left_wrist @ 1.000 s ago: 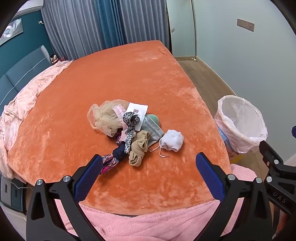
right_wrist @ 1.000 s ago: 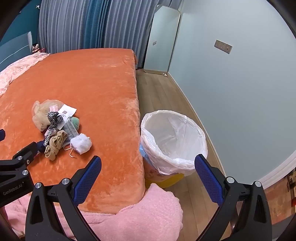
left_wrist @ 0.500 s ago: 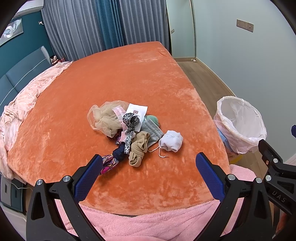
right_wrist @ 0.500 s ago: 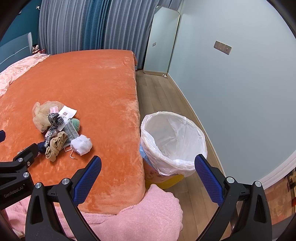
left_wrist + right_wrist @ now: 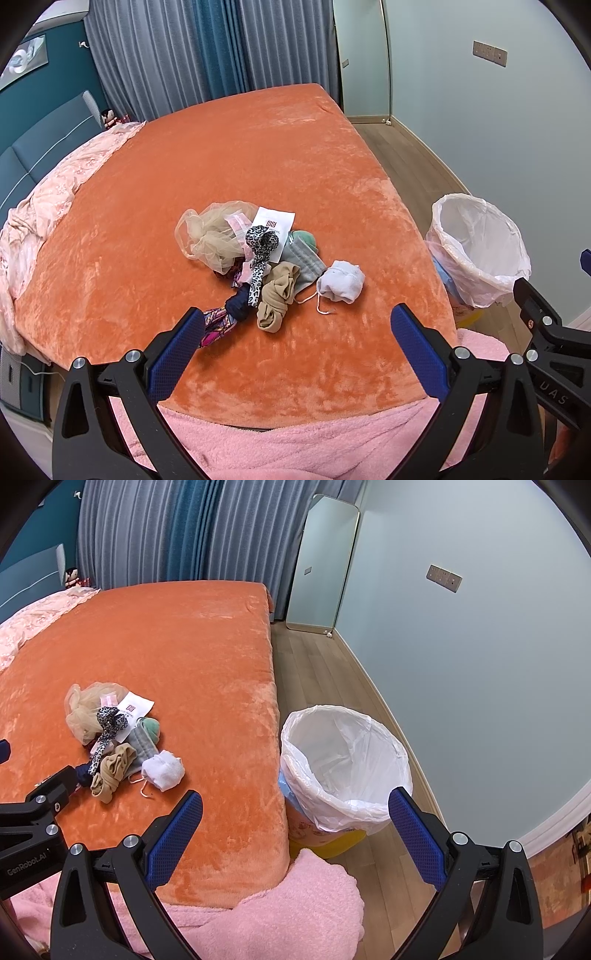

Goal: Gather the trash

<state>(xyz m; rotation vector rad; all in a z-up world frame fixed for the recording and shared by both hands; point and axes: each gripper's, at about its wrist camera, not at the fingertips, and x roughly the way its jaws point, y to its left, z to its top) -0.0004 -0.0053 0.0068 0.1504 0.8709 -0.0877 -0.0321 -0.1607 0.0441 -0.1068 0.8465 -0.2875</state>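
A small pile of trash lies on the orange bed (image 5: 258,147): a beige mesh bag (image 5: 212,236), a white paper slip (image 5: 275,225), a leopard-print strip (image 5: 260,254), a grey mask (image 5: 304,264), a tan stocking (image 5: 277,295), a white sock ball (image 5: 341,282) and a patterned cloth (image 5: 218,325). The pile also shows in the right wrist view (image 5: 118,738). A white-lined trash bin (image 5: 345,771) stands on the floor beside the bed, also visible in the left wrist view (image 5: 478,254). My left gripper (image 5: 295,354) is open and empty, short of the pile. My right gripper (image 5: 295,838) is open and empty, between bed edge and bin.
A pink fleece blanket (image 5: 295,915) hangs over the near bed edge. A pale pink quilt (image 5: 48,206) lies on the bed's left side. Wooden floor (image 5: 317,672) runs along the light wall, with a standing mirror (image 5: 321,561) at the far end.
Both grippers have drifted slightly; the pile and bin sit marginally lower or closer in the views. Both stay open and empty.
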